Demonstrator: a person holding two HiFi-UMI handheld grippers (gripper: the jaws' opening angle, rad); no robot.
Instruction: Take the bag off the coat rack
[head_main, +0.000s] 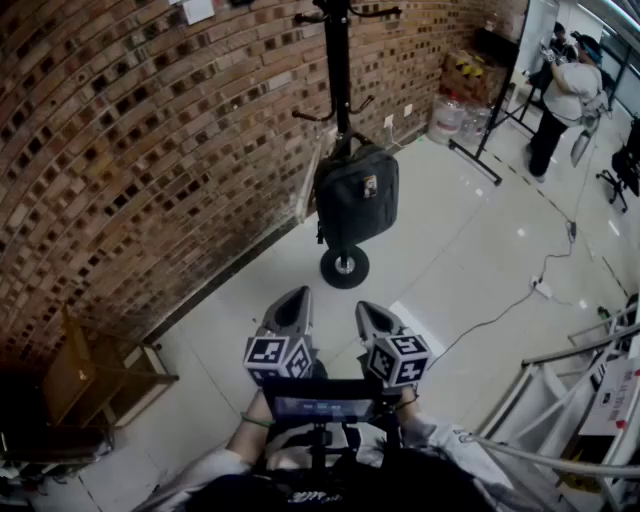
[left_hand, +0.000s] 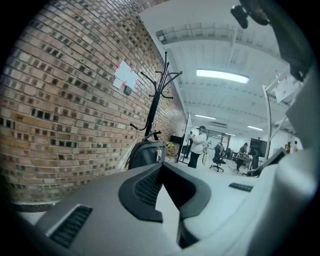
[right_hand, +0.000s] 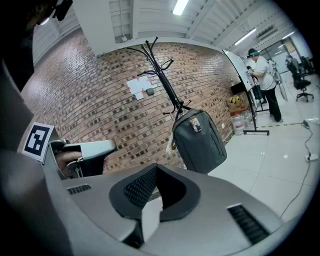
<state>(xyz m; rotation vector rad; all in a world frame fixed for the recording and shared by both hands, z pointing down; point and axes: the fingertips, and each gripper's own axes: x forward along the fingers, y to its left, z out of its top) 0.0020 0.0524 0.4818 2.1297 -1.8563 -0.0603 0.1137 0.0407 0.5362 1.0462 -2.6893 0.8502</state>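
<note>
A dark grey bag (head_main: 357, 195) hangs from a low hook of the black coat rack (head_main: 338, 70), which stands on a round base by the brick wall. Both grippers are held side by side low in the head view, well short of the bag and pointing toward it. My left gripper (head_main: 293, 308) is shut and empty, and so is my right gripper (head_main: 372, 318). The left gripper view shows the bag (left_hand: 146, 154) small beyond the closed left gripper (left_hand: 161, 170). In the right gripper view the bag (right_hand: 199, 140) hangs above the closed right gripper (right_hand: 157, 174).
The brick wall (head_main: 120, 150) runs along the left. A wooden shelf (head_main: 90, 375) stands at lower left. A light tote (head_main: 308, 185) hangs behind the bag. A person (head_main: 565, 90) stands far right, a cable (head_main: 500, 310) crosses the floor, and metal rails (head_main: 560, 400) lie at lower right.
</note>
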